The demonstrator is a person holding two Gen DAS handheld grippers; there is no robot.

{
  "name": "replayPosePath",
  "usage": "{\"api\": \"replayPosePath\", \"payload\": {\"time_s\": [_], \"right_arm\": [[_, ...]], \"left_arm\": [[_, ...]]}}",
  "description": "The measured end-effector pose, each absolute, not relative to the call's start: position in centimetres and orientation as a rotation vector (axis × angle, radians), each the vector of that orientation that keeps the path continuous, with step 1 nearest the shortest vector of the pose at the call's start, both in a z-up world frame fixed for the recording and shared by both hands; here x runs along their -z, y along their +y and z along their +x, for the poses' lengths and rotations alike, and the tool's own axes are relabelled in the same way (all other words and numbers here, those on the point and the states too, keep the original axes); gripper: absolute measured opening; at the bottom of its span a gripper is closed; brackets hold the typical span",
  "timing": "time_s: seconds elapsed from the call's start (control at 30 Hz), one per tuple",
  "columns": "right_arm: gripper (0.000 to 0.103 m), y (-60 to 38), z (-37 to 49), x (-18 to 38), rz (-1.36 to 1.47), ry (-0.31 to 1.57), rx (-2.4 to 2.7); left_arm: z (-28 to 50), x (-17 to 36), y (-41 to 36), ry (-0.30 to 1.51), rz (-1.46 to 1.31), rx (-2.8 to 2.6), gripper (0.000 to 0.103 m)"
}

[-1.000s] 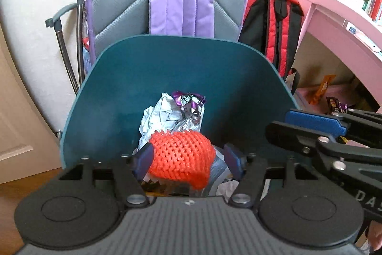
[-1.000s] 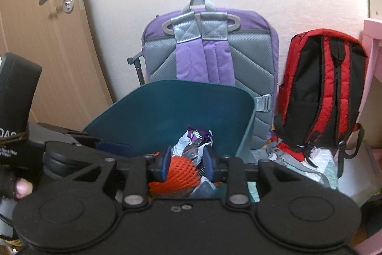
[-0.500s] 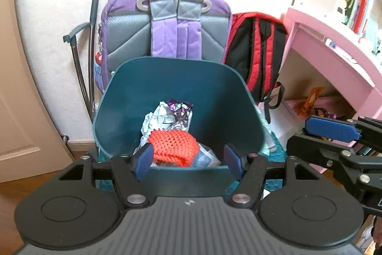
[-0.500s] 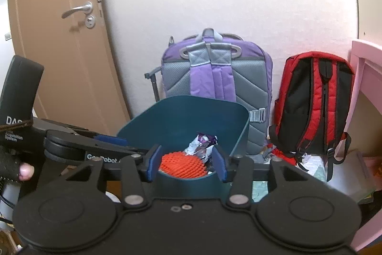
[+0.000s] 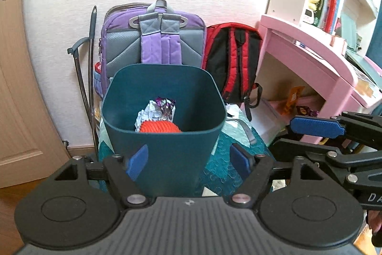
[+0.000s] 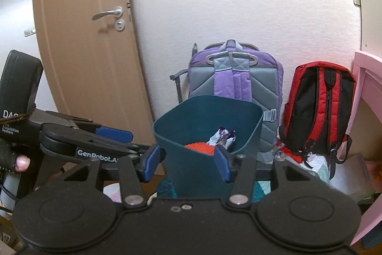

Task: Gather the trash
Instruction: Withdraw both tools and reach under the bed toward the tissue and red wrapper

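A purple-and-grey fabric backpack (image 5: 155, 40) leans against the white wall beside a red-and-black backpack (image 5: 232, 59), near a pink wooden counter (image 5: 308, 51) and brown door (image 6: 83, 40).

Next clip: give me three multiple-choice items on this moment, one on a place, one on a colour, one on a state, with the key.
1. Where is the orange knitted item?
A. inside the teal bin
B. on the pink desk
C. on the red backpack

2. What colour is the backpack directly behind the bin?
A. green
B. purple and grey
C. yellow

3. What is between the left gripper pads?
A. a foil wrapper
B. a book
C. nothing held

Key: 1 A, it lies beside the foil wrapper in the bin; 2 B, purple straps show; 3 C, the pads stand apart, opening, bare.
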State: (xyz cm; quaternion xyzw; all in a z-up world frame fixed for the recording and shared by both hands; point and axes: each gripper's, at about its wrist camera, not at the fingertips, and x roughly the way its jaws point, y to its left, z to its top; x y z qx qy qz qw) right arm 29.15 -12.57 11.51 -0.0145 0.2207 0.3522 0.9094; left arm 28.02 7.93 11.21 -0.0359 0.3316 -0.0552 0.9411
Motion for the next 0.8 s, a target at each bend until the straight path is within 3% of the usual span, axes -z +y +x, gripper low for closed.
{"api": "replayPosePath", "payload": {"time_s": [0.47, 0.57, 0.8], "right_arm": [[0.052, -14.0, 27.5, -5.5, 0.005, 0.544, -0.753], [0.052, -13.7, 27.7, -2.7, -0.007, 0.584, -0.763], [0.052, -12.6, 28.8, 5.7, -0.033, 0.693, -0.784]], "left_arm": [[23.2, -6.3, 9.0, 0.707, -0.119, 0.114, 0.090], [23.1, -3.8, 9.9, 0.710, -0.132, 0.090, 0.103], [24.4, 3.5, 12.7, 0.774, -0.201, 0.068, 0.103]]}}
